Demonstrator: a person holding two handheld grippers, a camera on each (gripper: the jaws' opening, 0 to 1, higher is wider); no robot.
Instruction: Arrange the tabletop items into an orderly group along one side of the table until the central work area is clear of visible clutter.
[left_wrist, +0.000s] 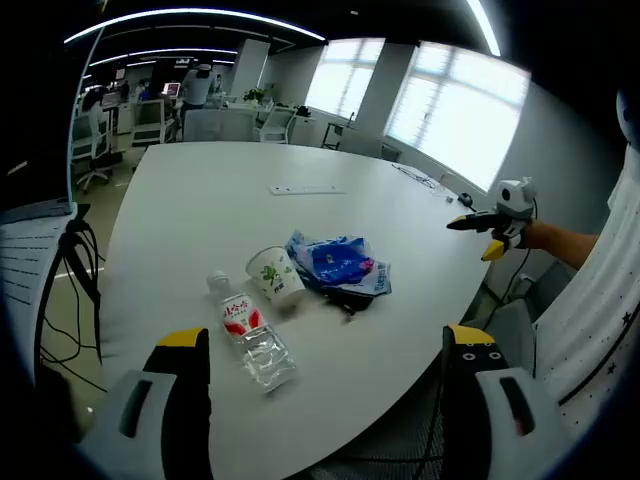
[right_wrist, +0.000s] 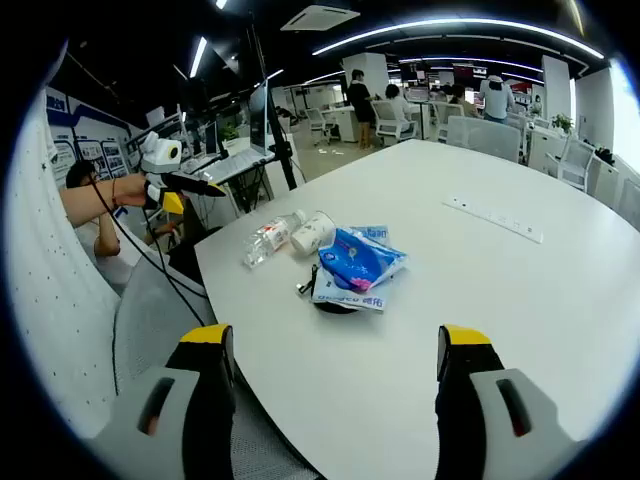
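Both jaws of my left gripper (left_wrist: 325, 350) stand wide apart at the bottom of the left gripper view, released, nothing between them. Right gripper (right_wrist: 330, 345) reads the same in its own view: spread, empty.

Water bottle (left_wrist: 248, 330) lies on its side on the white worktop (left_wrist: 200, 200), just ahead of the left jaw at about 11 o'clock. Its long axis runs from cap at 11 o'clock to base at 5 o'clock. Paper cup (left_wrist: 276, 274) lies tipped over, touching or nearly touching the bottle's cap end. Blue plastic bag (left_wrist: 335, 260) sits against the cup at 12 to 1 o'clock, over a dark object I cannot identify.

From the right gripper view the cluster sits at 12 o'clock, farther off, bag nearest and bottle at the far left.

Judgement: left gripper is nearer the bottle; I would roll the jaws to close across the bottle's short axis.

Right gripper shows in the left view at 2 o'clock, held level off the worktop edge. A white strip (left_wrist: 307, 189) lies apart, beyond the cluster.
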